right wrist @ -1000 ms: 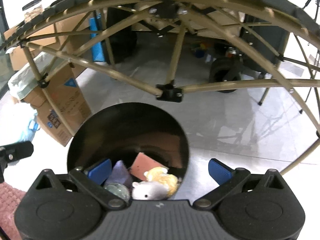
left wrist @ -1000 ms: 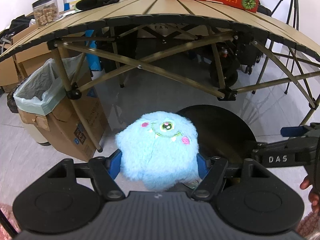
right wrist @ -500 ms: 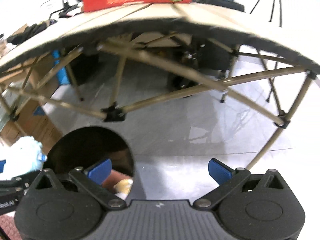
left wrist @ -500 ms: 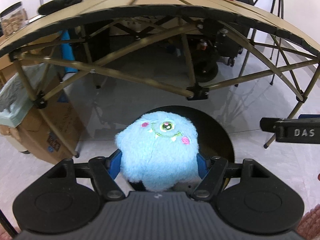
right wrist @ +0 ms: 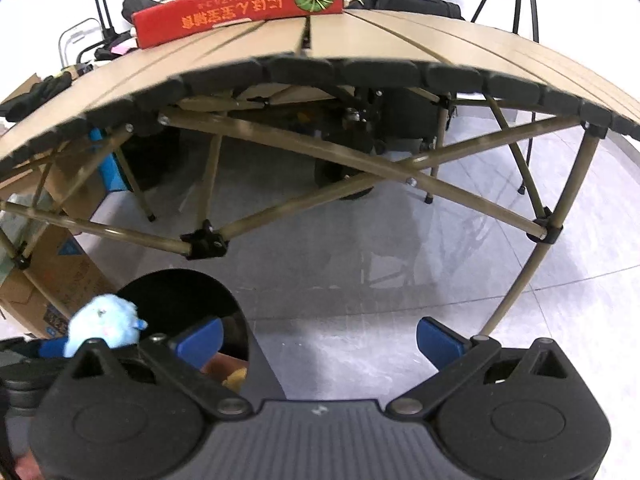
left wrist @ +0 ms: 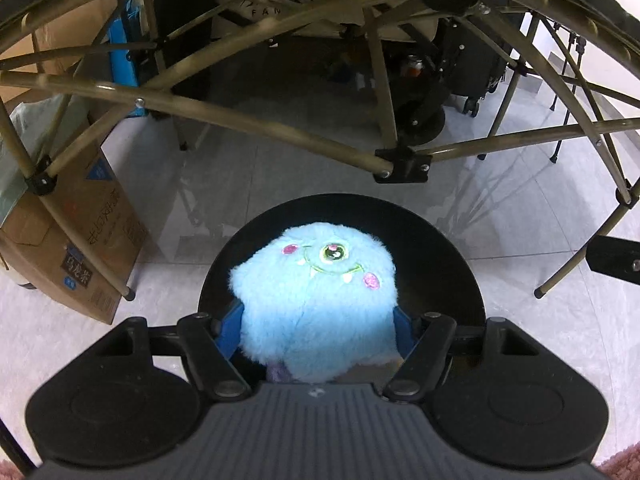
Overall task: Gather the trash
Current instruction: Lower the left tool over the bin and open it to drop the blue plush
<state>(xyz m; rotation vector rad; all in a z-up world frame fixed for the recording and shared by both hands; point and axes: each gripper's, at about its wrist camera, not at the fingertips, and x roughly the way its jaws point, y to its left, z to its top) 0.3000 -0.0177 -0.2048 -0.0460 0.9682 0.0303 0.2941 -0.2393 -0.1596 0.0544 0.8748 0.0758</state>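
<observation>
My left gripper (left wrist: 316, 330) is shut on a fluffy light-blue one-eyed monster toy (left wrist: 316, 300), held right over the mouth of a round black bin (left wrist: 436, 240) on the floor. The same blue toy (right wrist: 102, 326) shows at the lower left of the right wrist view, above the black bin (right wrist: 180, 292), where a yellowish plush item (right wrist: 234, 378) lies inside. My right gripper (right wrist: 318, 338) stands open and empty over bare floor to the right of the bin.
A folding table (right wrist: 360, 36) with crossed tan legs (left wrist: 240, 120) stands just behind the bin, a red box (right wrist: 240, 10) on top. A cardboard box (left wrist: 68, 248) stands at the left on the grey tiled floor (right wrist: 400, 260). Tripod legs (left wrist: 568, 60) rise at the right.
My left gripper has carried the blue toy right and down, from beside the bin to directly over its mouth. My right gripper has swung right, away from the bin, and tilted up.
</observation>
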